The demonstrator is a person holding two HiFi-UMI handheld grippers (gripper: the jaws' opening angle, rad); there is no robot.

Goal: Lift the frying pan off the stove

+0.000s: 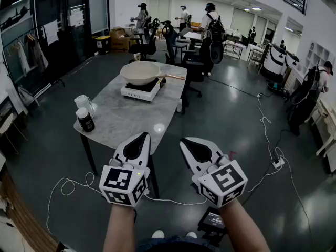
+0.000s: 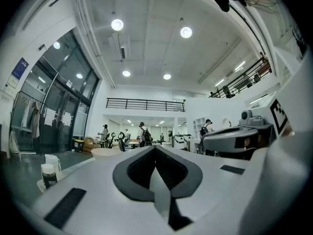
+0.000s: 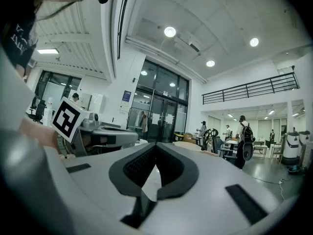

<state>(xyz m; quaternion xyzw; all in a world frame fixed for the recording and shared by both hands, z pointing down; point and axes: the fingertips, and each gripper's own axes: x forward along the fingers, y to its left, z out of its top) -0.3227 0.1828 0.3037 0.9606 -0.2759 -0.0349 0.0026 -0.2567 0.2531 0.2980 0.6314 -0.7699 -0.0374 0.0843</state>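
Observation:
A cream frying pan (image 1: 140,72) with a wooden handle (image 1: 174,77) rests on a white portable stove (image 1: 140,90) at the far end of a grey marble table (image 1: 131,114). My left gripper (image 1: 140,137) and right gripper (image 1: 187,142) hover side by side short of the table's near edge, well away from the pan. Both are shut with nothing between the jaws. The left gripper view catches the pan (image 2: 105,152) low and far off at left. In the right gripper view the pan (image 3: 188,144) peeks over the jaws.
A clear jug (image 1: 84,103) and a dark bottle with a white cap (image 1: 85,119) stand at the table's near left corner. White cables (image 1: 73,185) trail over the floor. Office chairs (image 1: 146,46) and several people (image 1: 211,33) are beyond the table.

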